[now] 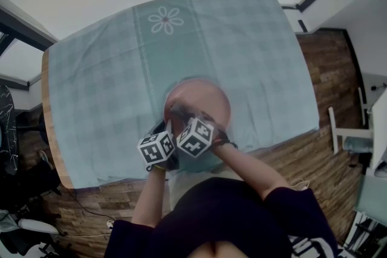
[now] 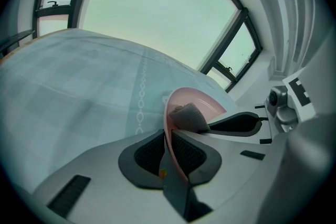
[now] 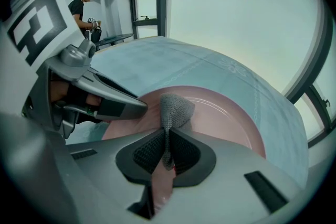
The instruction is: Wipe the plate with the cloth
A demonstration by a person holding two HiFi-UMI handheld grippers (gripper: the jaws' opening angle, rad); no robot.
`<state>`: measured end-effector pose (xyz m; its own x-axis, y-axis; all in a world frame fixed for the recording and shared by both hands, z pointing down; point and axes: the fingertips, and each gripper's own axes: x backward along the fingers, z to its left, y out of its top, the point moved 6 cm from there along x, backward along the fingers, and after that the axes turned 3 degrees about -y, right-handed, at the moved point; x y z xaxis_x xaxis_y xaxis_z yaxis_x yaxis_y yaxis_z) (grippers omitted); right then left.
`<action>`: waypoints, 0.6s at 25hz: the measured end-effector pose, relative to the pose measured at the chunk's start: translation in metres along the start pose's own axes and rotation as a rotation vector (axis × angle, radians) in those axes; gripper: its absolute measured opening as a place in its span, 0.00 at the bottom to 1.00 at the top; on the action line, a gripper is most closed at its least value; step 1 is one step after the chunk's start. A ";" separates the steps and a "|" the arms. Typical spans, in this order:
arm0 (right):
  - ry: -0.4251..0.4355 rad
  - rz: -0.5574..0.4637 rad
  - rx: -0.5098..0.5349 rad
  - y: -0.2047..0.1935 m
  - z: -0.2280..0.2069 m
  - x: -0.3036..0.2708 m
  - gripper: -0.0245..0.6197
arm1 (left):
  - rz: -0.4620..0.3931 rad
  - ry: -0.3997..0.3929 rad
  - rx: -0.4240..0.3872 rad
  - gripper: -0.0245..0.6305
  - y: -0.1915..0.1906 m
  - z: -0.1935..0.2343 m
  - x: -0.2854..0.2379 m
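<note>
A pink plate [image 1: 202, 99] is held tilted above the near part of the table. My left gripper [image 2: 169, 155] is shut on the plate's rim [image 2: 167, 123], which stands edge-on between its jaws. My right gripper [image 3: 167, 152] is shut on a grey cloth [image 3: 174, 108], and the cloth's bunched end rests on the plate's face [image 3: 220, 120]. In the left gripper view the cloth [image 2: 188, 115] shows against the inside of the plate. In the head view both grippers [image 1: 176, 145] sit side by side at the plate's near edge.
A pale teal checked tablecloth [image 1: 121, 69] with a flower pattern [image 1: 165, 20] covers the table. Wooden floor [image 1: 332, 69] lies to the right, with a white chair [image 1: 351, 130]. Windows [image 2: 231, 55] stand beyond the table. A person [image 3: 84, 8] stands far off by the window.
</note>
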<state>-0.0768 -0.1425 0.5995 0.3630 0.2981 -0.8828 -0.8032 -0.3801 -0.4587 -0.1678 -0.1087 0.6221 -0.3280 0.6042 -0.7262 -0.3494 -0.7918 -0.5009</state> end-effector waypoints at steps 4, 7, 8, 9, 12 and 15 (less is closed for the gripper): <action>0.017 -0.002 0.015 -0.001 0.010 0.002 0.09 | -0.009 -0.001 0.011 0.12 0.000 0.000 0.002; 0.030 -0.002 0.016 -0.001 0.015 0.004 0.09 | -0.013 0.001 0.015 0.12 -0.001 0.000 0.003; 0.035 -0.002 0.019 -0.001 0.017 0.005 0.09 | -0.014 0.002 0.016 0.12 -0.001 0.000 0.003; 0.039 -0.003 0.023 -0.001 0.020 0.005 0.09 | -0.014 0.003 0.018 0.12 -0.001 0.000 0.004; 0.050 -0.003 0.032 -0.003 0.026 0.006 0.09 | -0.015 0.005 0.022 0.12 -0.002 0.000 0.004; 0.070 -0.003 0.036 -0.004 0.032 0.005 0.09 | -0.014 0.006 0.025 0.12 -0.004 0.001 0.005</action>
<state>-0.0870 -0.1116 0.5996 0.3967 0.2370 -0.8868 -0.8179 -0.3473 -0.4587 -0.1689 -0.1030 0.6211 -0.3172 0.6148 -0.7221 -0.3755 -0.7806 -0.4997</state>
